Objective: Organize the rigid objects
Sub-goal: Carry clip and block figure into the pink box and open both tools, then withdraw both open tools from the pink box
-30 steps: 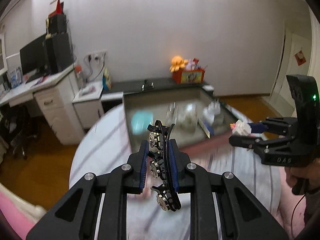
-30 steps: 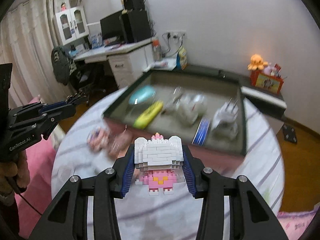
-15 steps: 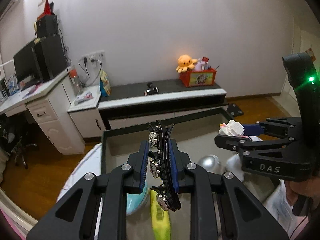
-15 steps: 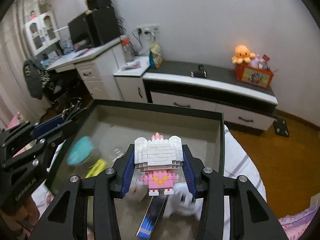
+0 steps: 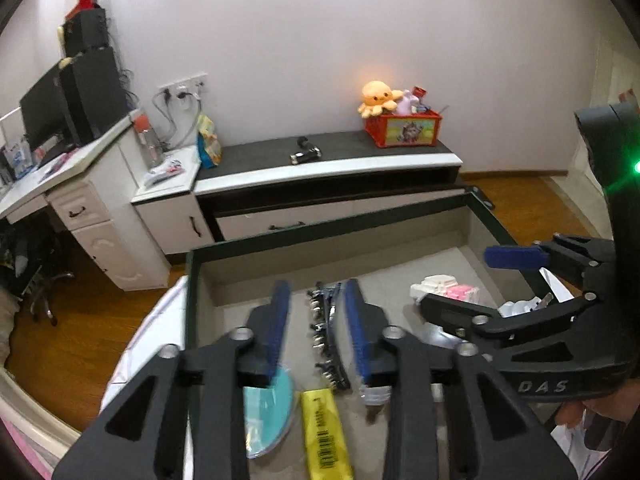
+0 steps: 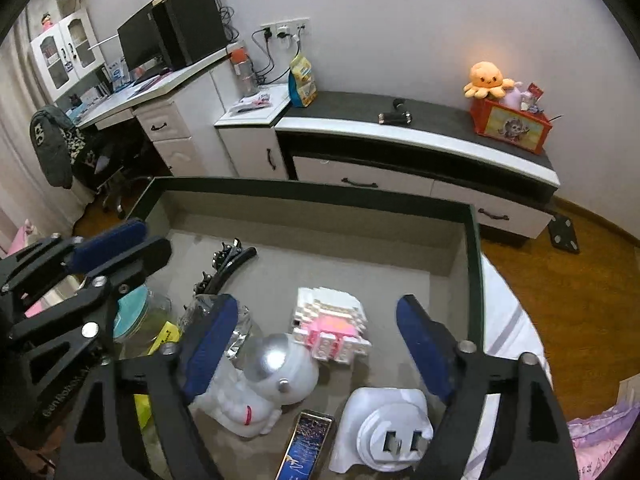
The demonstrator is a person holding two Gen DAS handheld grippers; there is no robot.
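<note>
A dark-rimmed tray [image 5: 320, 232] [image 6: 312, 194] with a grey floor lies under both grippers. My left gripper [image 5: 316, 320] [image 6: 132, 248] has its jaws opening. A black studded hair clip [image 5: 324, 332] [image 6: 224, 268] lies on the tray floor between them, free of the pads. My right gripper [image 6: 318, 348] [image 5: 476, 280] is opening wide. A white and pink brick figure [image 6: 332, 328] [image 5: 444, 286] lies on its side on the tray floor below the gap, touching neither pad.
Also in the tray are a white astronaut figure [image 6: 264, 384], a white plug adapter [image 6: 384, 428], a blue card [image 6: 306, 444], a yellow bar [image 5: 324, 436] and a teal disc [image 5: 268, 404]. The tray sits on a striped cloth. A low cabinet [image 6: 400, 136] stands behind.
Both grippers moved forward over the tray and opened. The hair clip left the left pads and the brick figure left the right pads; both now lie in the tray.
</note>
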